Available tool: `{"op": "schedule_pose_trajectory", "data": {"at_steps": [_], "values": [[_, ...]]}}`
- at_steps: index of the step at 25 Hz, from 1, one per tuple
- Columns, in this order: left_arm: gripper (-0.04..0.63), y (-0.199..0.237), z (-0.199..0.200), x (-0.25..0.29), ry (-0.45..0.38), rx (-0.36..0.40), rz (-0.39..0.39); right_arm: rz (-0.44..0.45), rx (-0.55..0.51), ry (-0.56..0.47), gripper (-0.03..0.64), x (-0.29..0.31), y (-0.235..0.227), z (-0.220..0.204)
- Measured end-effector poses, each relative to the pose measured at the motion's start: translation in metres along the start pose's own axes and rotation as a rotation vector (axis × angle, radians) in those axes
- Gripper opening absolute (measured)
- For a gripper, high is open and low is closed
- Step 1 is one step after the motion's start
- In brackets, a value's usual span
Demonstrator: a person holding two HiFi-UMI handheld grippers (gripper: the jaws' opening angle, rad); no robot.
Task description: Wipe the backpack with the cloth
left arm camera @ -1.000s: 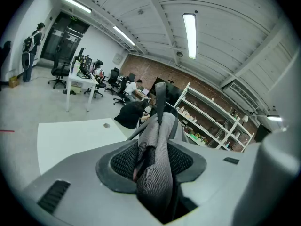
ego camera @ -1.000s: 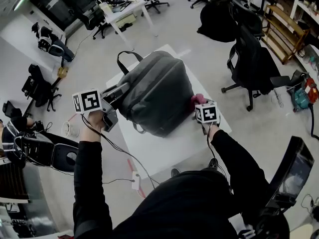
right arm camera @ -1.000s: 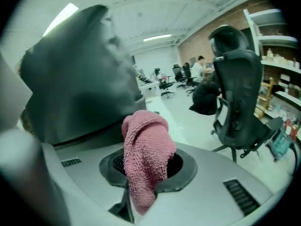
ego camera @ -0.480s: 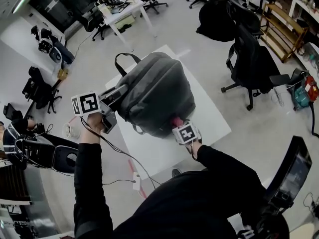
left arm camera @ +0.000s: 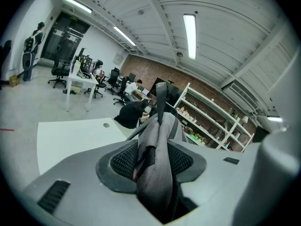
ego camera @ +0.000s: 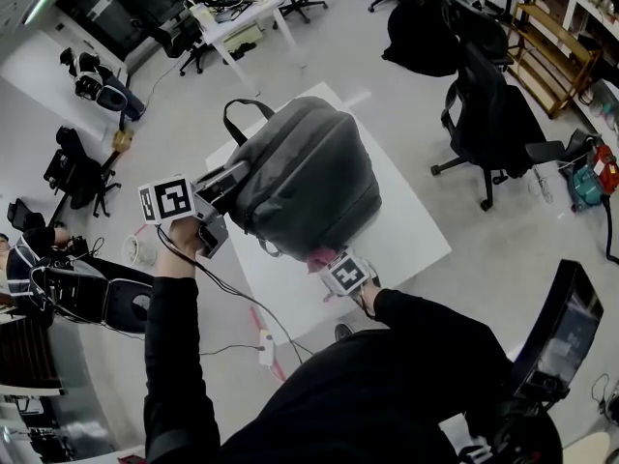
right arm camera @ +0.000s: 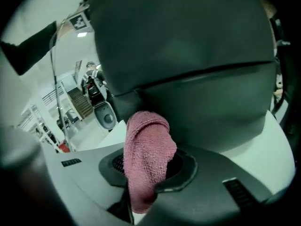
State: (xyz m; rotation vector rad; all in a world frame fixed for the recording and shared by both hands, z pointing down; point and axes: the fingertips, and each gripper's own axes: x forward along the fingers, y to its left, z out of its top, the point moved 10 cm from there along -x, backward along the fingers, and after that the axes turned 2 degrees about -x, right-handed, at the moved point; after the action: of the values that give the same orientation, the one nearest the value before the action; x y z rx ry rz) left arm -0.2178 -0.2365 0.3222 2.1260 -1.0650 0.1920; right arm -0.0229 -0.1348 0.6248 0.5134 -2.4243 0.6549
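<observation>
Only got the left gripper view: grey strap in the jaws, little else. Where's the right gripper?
Observer: The right gripper is at the near edge of the backpack, on the person's side.
Operator: Holding anything?
Observer: Yes, its jaws are shut on a pink cloth.
Operator: Cloth on the backpack?
Observer: Its tip looks to be against the backpack's dark lower side, but I can't confirm contact.

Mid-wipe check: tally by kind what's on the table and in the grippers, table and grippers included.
backpack: 1
pink cloth: 1
grippers: 2, the left gripper and the right gripper
white table: 1
Total: 5
</observation>
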Motion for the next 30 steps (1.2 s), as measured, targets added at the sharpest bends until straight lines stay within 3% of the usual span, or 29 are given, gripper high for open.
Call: {"op": "schedule_pose_trajectory", "data": {"at_steps": [3, 7, 10, 12, 14, 18, 21, 27, 30], "values": [[0.183, 0.001, 0.0, 0.001, 0.002, 0.001, 0.003, -0.196, 0.087, 0.005, 0.097, -0.027, -0.073, -0.01], [0.183, 0.002, 0.001, 0.001, 0.003, 0.002, 0.004, -0.453, 0.193, -0.1, 0.097, -0.079, -0.162, -0.005], [0.183, 0.002, 0.0, -0.001, 0.003, -0.002, 0.009, -0.6, 0.304, -0.182, 0.095, -0.116, -0.199, 0.001], [0.183, 0.001, 0.0, -0.002, 0.002, 0.0, 0.012, -0.647, 0.33, -0.201, 0.095, -0.125, -0.208, 0.003], [0.183, 0.001, 0.001, -0.001, 0.002, 0.003, 0.01, -0.611, 0.322, -0.168, 0.095, -0.116, -0.201, 0.002], [0.183, 0.0, 0.0, 0.001, 0.0, -0.001, 0.005, -0.445, 0.266, -0.075, 0.095, -0.073, -0.155, -0.008], [0.183, -0.001, 0.0, -0.001, -0.002, -0.001, 0.006, -0.367, 0.164, -0.054, 0.095, -0.046, -0.109, -0.008], [0.183, 0.001, -0.001, -0.001, -0.012, -0.003, 0.003, -0.097, 0.059, -0.01, 0.095, -0.008, -0.014, -0.007], [0.186, 0.002, -0.001, 0.0, -0.013, 0.004, -0.004, 0.007, -0.07, -0.004, 0.095, 0.0, 0.016, -0.005]]}}
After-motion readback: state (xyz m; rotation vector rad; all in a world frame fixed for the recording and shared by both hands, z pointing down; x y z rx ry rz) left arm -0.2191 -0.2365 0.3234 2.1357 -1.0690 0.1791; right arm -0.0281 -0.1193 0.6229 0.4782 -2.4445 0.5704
